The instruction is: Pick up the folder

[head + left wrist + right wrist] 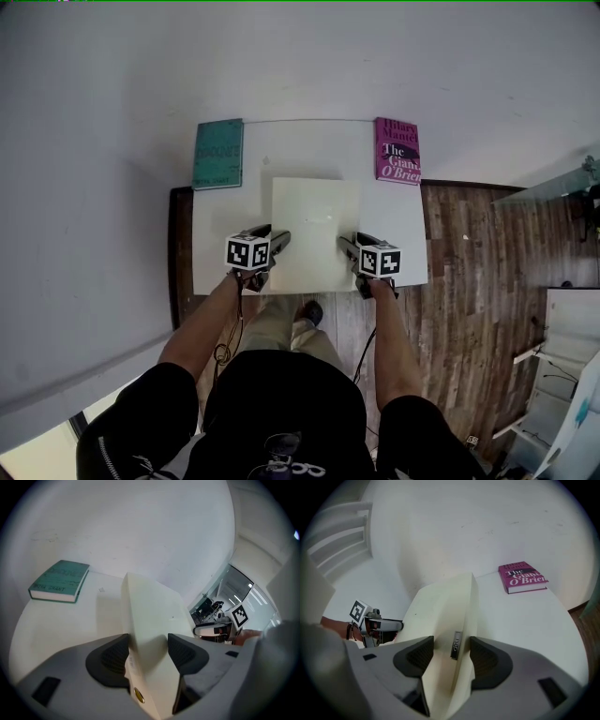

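folder (316, 220) pinched at both side edges by left gripper (277, 240) and right gripper (346, 245); its inside hidden.

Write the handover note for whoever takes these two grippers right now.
Left gripper: shut on the left edge of the cream folder.
Right gripper: shut on the folder's right edge.
Folder: held between both grippers over the white table. The shadow beside it suggests it is tilted up off the surface. I cannot tell whether its far edge touches the table.
Teal book lies at the back left and magenta book at the back right, both apart from the folder.
Done: both grips are set.
Left: probably raise both sides evenly until the folder is clear of the table.
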A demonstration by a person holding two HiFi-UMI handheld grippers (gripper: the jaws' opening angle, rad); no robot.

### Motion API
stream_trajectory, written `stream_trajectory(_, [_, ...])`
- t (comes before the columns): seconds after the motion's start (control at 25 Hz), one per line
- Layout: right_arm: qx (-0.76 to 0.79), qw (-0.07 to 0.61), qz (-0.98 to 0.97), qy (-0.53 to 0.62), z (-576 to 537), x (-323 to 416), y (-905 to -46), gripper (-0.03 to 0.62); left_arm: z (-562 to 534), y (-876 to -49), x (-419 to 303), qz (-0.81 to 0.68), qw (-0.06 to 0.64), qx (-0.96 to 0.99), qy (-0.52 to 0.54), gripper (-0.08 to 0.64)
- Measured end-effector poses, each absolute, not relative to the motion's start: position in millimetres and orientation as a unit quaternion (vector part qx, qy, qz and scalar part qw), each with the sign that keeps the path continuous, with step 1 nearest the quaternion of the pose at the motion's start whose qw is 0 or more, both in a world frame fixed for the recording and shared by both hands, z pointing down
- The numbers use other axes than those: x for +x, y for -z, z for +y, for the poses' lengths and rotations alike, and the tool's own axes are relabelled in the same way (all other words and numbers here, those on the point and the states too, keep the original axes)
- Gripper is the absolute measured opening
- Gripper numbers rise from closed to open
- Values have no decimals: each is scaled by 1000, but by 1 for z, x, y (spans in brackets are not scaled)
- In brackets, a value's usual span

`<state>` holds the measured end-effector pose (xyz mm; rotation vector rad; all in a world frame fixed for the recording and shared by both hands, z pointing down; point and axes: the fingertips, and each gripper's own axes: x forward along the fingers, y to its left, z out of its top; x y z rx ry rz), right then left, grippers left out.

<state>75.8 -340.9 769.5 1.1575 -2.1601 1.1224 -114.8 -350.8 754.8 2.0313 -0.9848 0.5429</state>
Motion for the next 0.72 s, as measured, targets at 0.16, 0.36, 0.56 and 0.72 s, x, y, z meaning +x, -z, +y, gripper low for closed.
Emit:
stream_trajectory(0.16, [428,214,-792,-379,-341,75,-748,255,-354,-731,-114,-397,366,817,-203,250])
stream_trajectory(0.36, [443,206,-806,-334,-344,76,-716,253,-358,-699,-113,-410,331,830,-182,250])
stream_trajectory(0.56, [444,198,-819,-305,-346,77,-685,252,-358,-667,-112,-421,298,841,-164,250])
stream_trajectory(0.72, [446,192,-829,-278,-348,79,-658,250,-356,-639,-110,-429,271,849,-150,250])
